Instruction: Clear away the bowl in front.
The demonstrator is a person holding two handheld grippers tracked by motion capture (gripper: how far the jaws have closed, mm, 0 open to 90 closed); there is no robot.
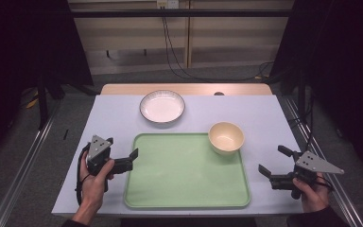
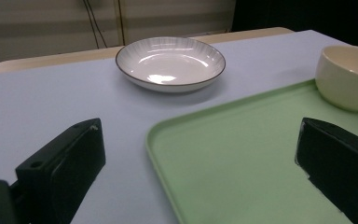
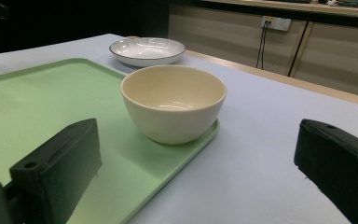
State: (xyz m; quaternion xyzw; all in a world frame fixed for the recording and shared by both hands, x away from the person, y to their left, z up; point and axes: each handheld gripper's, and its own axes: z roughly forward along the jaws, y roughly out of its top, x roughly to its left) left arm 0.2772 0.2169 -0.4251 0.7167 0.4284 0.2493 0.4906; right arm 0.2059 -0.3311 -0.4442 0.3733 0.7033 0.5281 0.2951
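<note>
Both hands enter at the table's near edge, each holding a gripper. Left gripper (image 1: 133,159) sits at 9 o'clock of the green tray (image 1: 184,182), its jaws spread wide and holding nothing; one jaw tip is level with the tray's left rim, and in the left gripper view the jaws straddle the tray's near-left corner (image 2: 168,135). Right gripper (image 1: 275,161) sits at 3 o'clock of the tray, off its right edge, jaws likewise spread and holding nothing, aimed toward the cream bowl (image 1: 226,137). That bowl stands upright in the tray's far-right corner, at about 1 o'clock from tray centre; the right gripper view shows its base inside the rim (image 3: 173,109). White plate (image 1: 162,106) with a dark rim rests on the pale blue table cover (image 1: 264,118) at 12 o'clock, apart from the tray's far edge. Neither gripper touches bowl or plate.
</note>
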